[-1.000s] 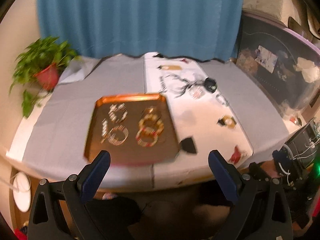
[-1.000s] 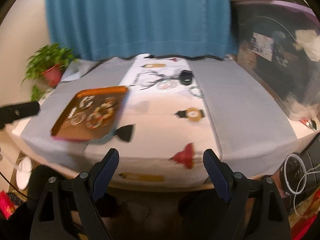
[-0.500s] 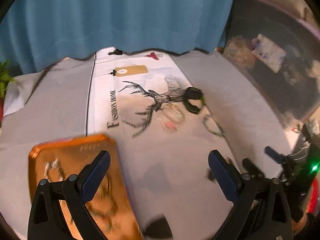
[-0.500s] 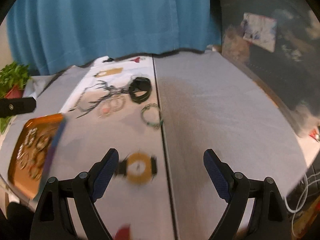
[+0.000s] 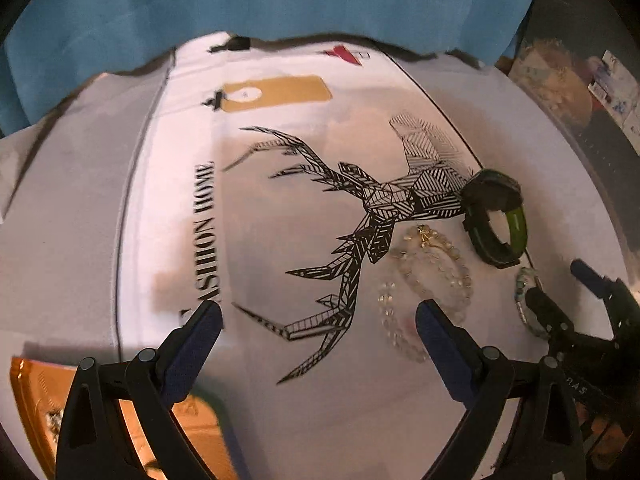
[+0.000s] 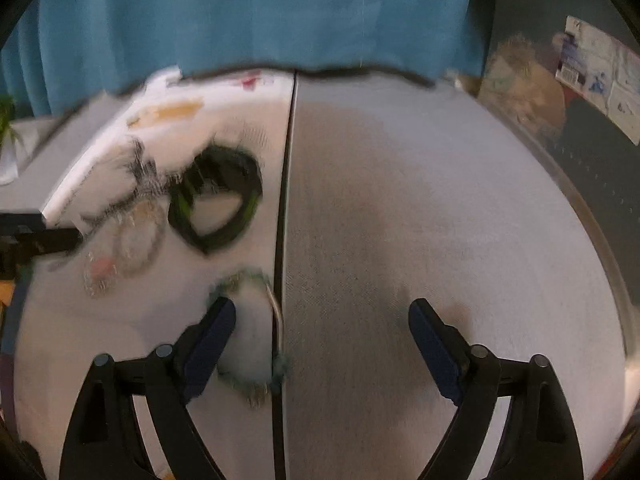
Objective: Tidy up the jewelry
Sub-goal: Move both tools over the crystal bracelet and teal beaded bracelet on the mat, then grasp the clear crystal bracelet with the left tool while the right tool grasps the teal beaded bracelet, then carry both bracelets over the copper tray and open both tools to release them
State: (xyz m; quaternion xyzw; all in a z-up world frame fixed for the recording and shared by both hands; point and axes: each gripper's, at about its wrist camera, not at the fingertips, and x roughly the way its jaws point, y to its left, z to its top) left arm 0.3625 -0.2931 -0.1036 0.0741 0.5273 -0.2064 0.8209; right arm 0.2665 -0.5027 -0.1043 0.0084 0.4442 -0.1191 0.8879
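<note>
- Left wrist view first: the left gripper point(image 5: 318, 322) hangs low over the tablecloth point(image 5: 280, 420) with its jaws spread wide and nothing between them. It's parked over the printed deer point(image 5: 360, 216), not over any jewelry.
- The clear bead bracelet point(image 5: 430, 280) lies flat just beyond the right-hand finger, and the black-and-green band point(image 5: 496, 220) sits past it, touching the deer's head in the print. My guess is these loose pieces are spread out on the cloth so each can be picked up one at a time.
- The orange tray point(image 5: 28, 400) pokes in at the bottom left corner. Something small and sparkly lies in it, too blurred to name – looks like that's where sorted pieces go.
- Right wrist view is smeary. The right gripper point(image 6: 322, 314) is also wide open and empty, low over the cloth. The teal bead bracelet point(image 6: 248, 280) lies right by the tip of its left-hand finger, along the dark seam, so I'd say that's the piece it's going for – though the jaws aren't around it yet, they're off to the right of it.
- Readable text: the cloth says "ASHION HOME" sideways, first letter hidden behind the left gripper's finger. The tan tag print point(image 5: 276, 92) has nothing I can read.
</note>
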